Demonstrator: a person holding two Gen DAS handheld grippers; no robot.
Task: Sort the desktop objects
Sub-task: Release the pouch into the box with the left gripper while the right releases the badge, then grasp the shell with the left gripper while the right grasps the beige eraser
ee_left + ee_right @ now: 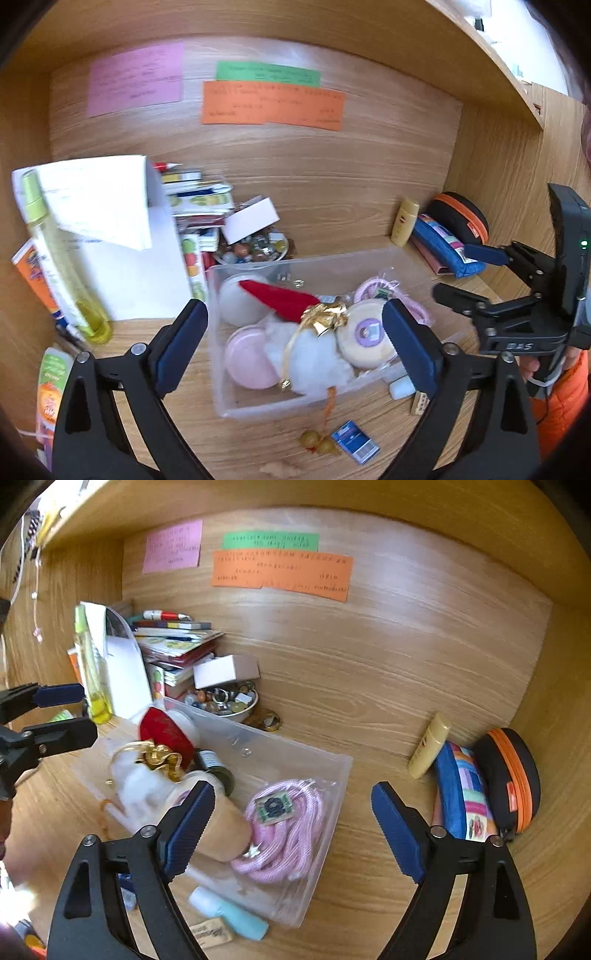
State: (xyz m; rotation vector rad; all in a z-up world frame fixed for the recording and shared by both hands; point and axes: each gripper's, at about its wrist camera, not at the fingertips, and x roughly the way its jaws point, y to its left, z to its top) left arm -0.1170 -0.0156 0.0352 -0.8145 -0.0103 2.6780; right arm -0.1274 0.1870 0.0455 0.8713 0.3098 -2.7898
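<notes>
Hovering above the wooden counter (258,443), the left claw (295,339) has its blue pads spread wide with nothing pressed between them; the clear plastic bin (236,402) sits below and beyond its fingers. The right claw (293,823) is likewise spread apart and grips nothing, its left pad in front of the bin's (332,812) contents and its right pad over bare wood.

Inside the bin lie a red felt hat (280,297) with a gold ribbon bow (325,317) on white fluff (314,354), a pink round case (251,362), a cream round case with a purple label (367,338) and a coil of pink cord (291,834). Just outside the bin's near wall a pale blue tube (229,912) and a small wooden tag (210,932) rest on the counter; a small blue packet (354,446) and what may be two yellowish beads (317,443), blurred, lie near the front edge.

To the left stand a tall yellow spray bottle (55,251) and white papers (110,206), with a stack of books (177,638) behind. A metal bowl of small trinkets (225,699) sits beside the bin's far corner, a white box (225,670) tilted over it. At the right, a cream bottle (430,744), a blue striped pouch (465,794) and a black case with an orange zip (509,775) lean against the back wall. Pink (173,546), green (269,541) and orange (280,574) paper notes are stuck to that wall.
</notes>
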